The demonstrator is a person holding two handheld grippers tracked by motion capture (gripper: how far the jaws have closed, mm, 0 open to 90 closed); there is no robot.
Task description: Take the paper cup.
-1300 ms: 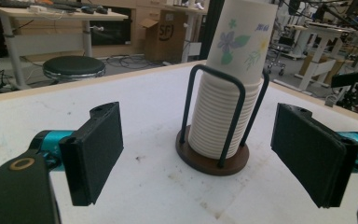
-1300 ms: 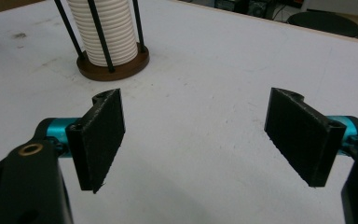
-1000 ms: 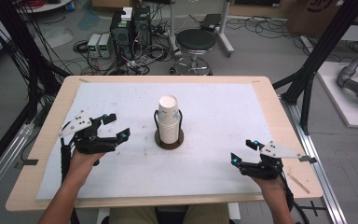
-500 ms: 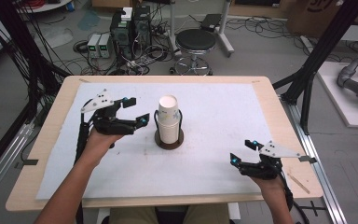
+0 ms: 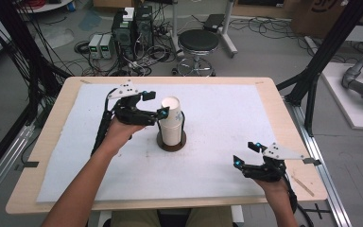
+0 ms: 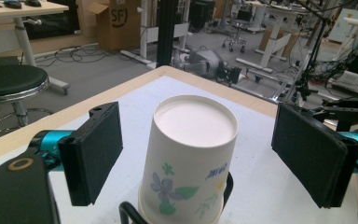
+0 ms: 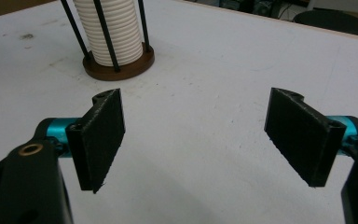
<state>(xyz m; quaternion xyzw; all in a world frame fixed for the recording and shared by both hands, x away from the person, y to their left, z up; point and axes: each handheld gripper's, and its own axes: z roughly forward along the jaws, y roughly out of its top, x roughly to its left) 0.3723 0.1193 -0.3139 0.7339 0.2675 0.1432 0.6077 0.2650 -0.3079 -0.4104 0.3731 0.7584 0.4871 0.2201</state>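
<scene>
There, near the middle of the white mat point(image 5: 227, 123), stood a stack of paper cups point(image 5: 171, 120), upside down, in a round brown holder point(image 5: 171, 141) with thin black rods around it. The top cup bore a flower print, seen in the left gripper view. The left gripper point(image 5: 157, 104) sat at the stack's nine o'clock, its jaws spread wide to either side of the top cup, pads point(image 6: 95, 149) clear of the paper, gripping nothing. The right gripper point(image 5: 244, 153) rested well apart at about four o'clock from the stack, near the mat's front edge, jaws likewise wide apart over bare mat, holding nothing.
</scene>
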